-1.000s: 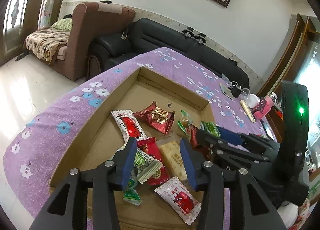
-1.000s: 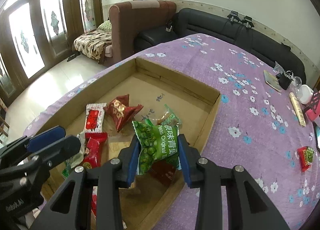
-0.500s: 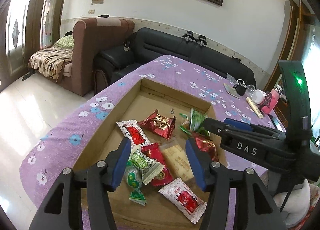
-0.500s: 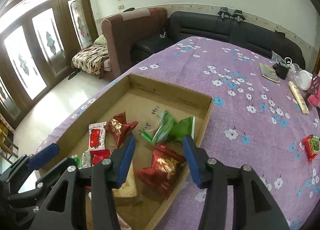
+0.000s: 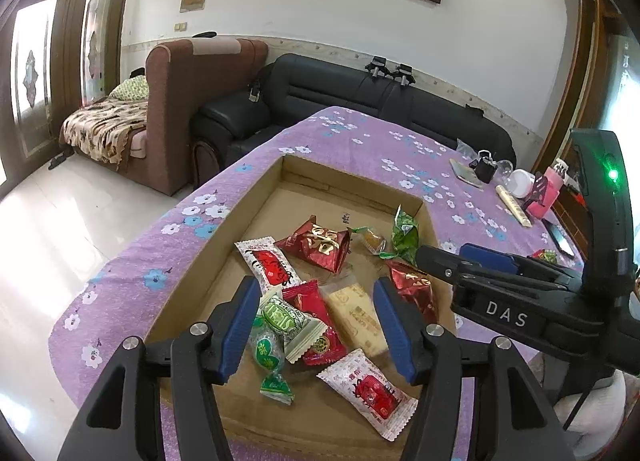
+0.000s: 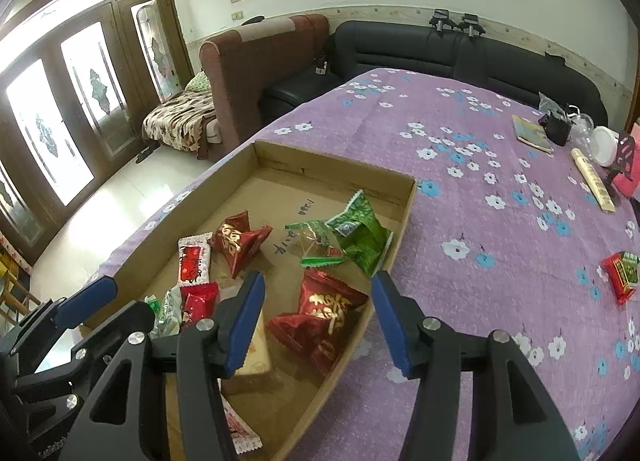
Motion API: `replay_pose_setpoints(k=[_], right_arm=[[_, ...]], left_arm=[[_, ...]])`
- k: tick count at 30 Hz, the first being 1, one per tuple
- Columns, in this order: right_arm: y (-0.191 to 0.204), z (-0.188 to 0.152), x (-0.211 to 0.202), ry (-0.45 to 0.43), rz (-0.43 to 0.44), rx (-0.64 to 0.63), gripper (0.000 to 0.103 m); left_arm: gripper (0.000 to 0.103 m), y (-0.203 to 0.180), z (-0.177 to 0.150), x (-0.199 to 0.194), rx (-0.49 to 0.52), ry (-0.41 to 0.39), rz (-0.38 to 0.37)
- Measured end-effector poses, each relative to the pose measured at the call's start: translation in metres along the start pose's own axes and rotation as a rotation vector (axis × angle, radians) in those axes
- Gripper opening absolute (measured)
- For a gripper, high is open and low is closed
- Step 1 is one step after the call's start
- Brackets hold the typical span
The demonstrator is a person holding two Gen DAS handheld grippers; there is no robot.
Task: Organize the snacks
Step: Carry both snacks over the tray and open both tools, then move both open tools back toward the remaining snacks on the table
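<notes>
A shallow cardboard box (image 5: 352, 181) (image 6: 332, 167) on the purple flowered tablecloth holds several wrapped snacks. My left gripper (image 5: 316, 289) hovers over a green-and-white candy (image 5: 288, 317), a red packet (image 5: 308, 301) and a beige bar (image 5: 360, 317); its jaws are opening with nothing gripped. My right gripper (image 6: 318, 281) hangs above a red foil pack (image 6: 320, 317), its jaws also opening and empty. A green pea pack (image 6: 360, 237) (image 5: 405, 235) lies against the box's right wall. One red-and-green snack (image 6: 620, 273) lies loose on the cloth to the right.
At the table's far right stand a notebook (image 6: 532, 133), a white cup (image 6: 604, 145), a long pale stick (image 6: 596, 185) and a pink item (image 5: 554, 189). A black sofa (image 5: 360, 93) and a brown armchair (image 5: 192, 101) sit beyond the table.
Both grippers have opened wider. The right one let go of the green pea pack, which now lies in the box. The left gripper has drawn back slightly from the candies.
</notes>
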State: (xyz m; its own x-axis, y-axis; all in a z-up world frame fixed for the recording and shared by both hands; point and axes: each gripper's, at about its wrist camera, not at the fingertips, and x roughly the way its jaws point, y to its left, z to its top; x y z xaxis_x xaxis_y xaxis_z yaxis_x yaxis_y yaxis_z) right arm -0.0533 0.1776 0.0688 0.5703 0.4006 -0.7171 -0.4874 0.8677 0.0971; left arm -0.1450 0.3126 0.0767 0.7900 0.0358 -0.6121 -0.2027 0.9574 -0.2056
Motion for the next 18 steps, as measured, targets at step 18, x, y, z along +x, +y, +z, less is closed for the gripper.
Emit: replay_pose_setpoints(k=[18], right_arm=[[-0.024, -0.016, -0.006, 0.011, 0.001, 0.056, 0.059]], left_arm=[[0.068, -0.020, -0.002, -0.006, 0.045, -0.004, 0.017]])
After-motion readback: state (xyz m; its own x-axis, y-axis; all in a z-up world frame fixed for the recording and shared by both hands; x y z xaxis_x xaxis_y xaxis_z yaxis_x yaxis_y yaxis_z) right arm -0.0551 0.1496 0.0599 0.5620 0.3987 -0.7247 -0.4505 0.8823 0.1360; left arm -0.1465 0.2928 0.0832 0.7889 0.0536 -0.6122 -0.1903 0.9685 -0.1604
